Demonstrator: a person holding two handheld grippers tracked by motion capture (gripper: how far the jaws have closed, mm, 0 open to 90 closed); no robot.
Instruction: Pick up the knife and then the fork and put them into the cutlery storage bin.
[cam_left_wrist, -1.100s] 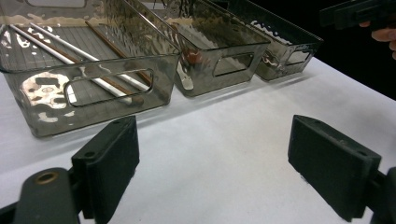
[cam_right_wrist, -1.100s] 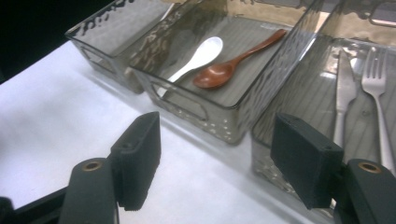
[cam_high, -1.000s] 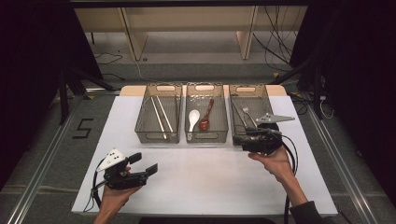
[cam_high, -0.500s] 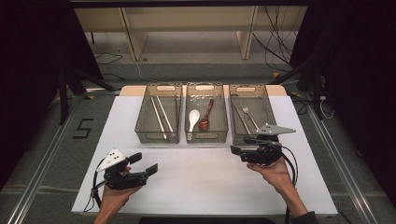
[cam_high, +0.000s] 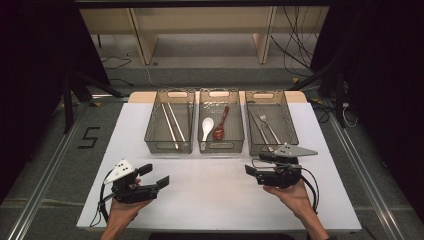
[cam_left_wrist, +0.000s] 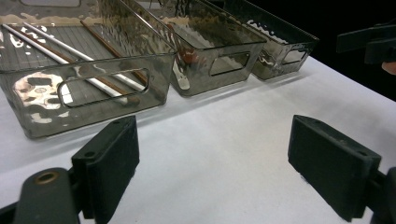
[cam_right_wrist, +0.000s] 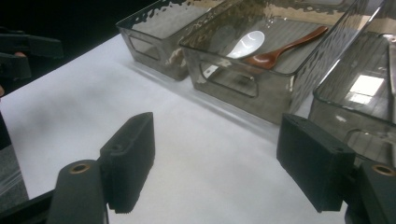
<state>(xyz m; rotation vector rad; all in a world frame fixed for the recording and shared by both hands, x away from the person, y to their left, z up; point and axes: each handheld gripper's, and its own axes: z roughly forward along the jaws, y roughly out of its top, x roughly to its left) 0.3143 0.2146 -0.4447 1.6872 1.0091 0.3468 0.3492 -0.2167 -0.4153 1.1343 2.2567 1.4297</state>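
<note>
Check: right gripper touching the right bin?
Apart. High view shows the right gripper held short of the right bin; right gripper view shows bare tablecloth between its open jaws.

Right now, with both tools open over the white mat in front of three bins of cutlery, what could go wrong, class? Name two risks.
1. The right tool sits close to the right bin; a careless move might knock its front wall and shift the fork inside.
2. The bins are clear and glare-covered, so the chopsticks in the left bin could be misjudged and slip from a grasp.
</note>
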